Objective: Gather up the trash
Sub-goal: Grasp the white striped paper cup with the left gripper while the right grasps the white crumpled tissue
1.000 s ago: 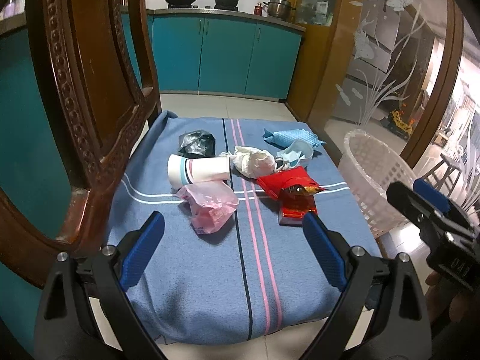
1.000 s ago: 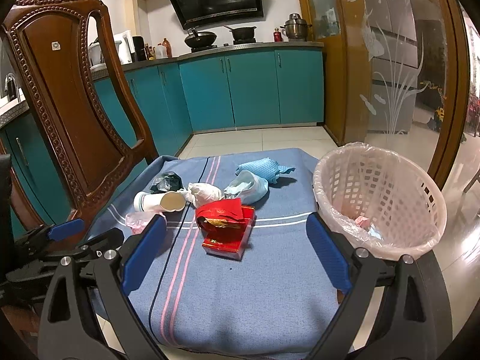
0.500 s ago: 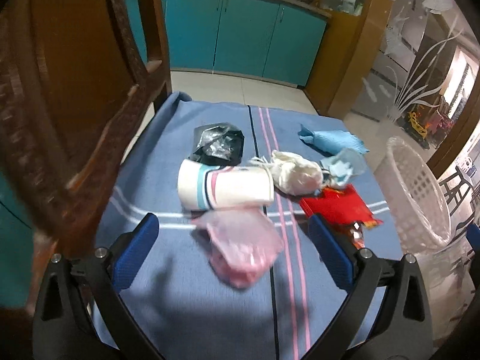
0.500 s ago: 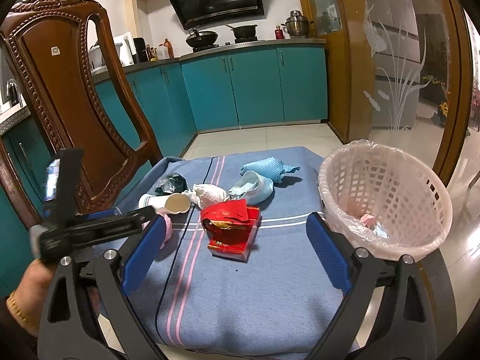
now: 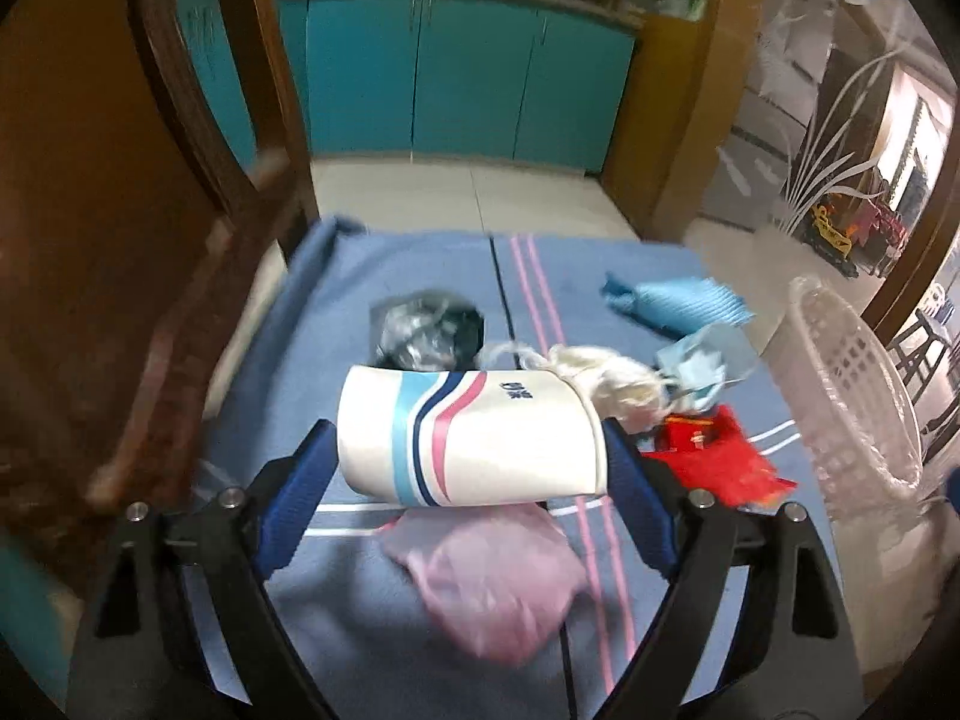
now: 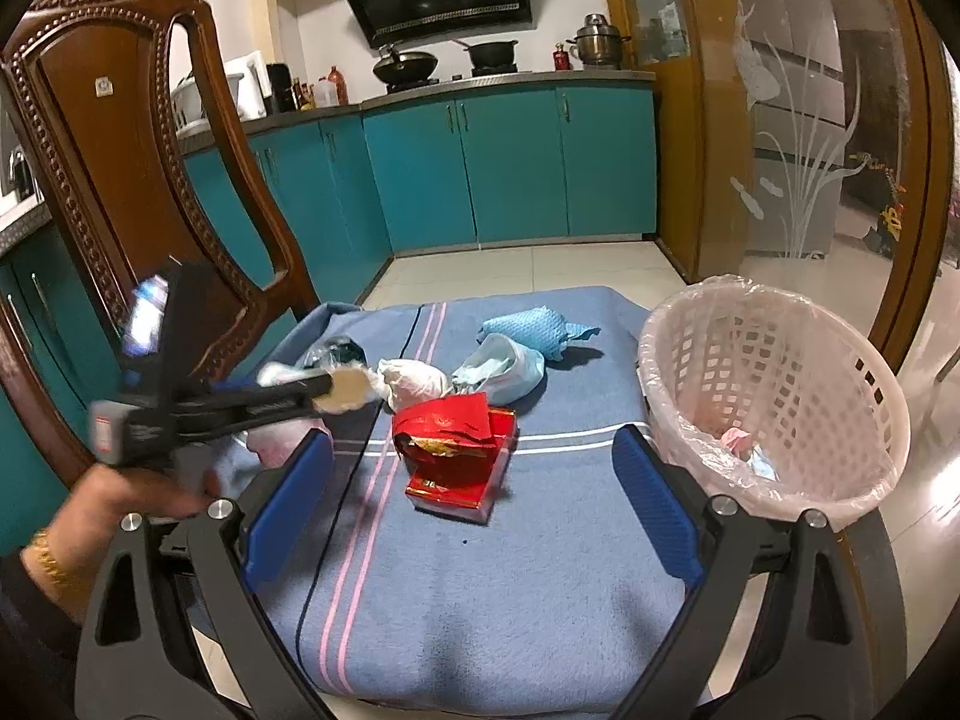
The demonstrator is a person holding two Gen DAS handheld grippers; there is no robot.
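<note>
A white paper cup (image 5: pixel 468 435) with blue and pink stripes lies on its side between the fingers of my left gripper (image 5: pixel 471 468); its ends touch both blue pads, and the jaws are wide apart. The cup mouth also shows in the right wrist view (image 6: pixel 348 390). Below it lies a pink plastic bag (image 5: pixel 498 582). Around it lie a black crumpled bag (image 5: pixel 426 330), a white wad (image 5: pixel 606 378), a light blue mask (image 5: pixel 699 366), a blue cloth (image 5: pixel 678 300) and a red packet on a red box (image 6: pixel 462 450). My right gripper (image 6: pixel 474 510) is open and empty above the blue cloth-covered table (image 6: pixel 510 600).
A white lattice basket (image 6: pixel 774 390) lined with a pink bag stands at the table's right edge, some trash inside. A carved wooden chair (image 6: pixel 120 180) stands at the left. Teal kitchen cabinets (image 6: pixel 510 168) run along the back.
My left gripper has moved forward and down over the trash until the paper cup sits between its fingers. My right gripper has stayed nearly still.
</note>
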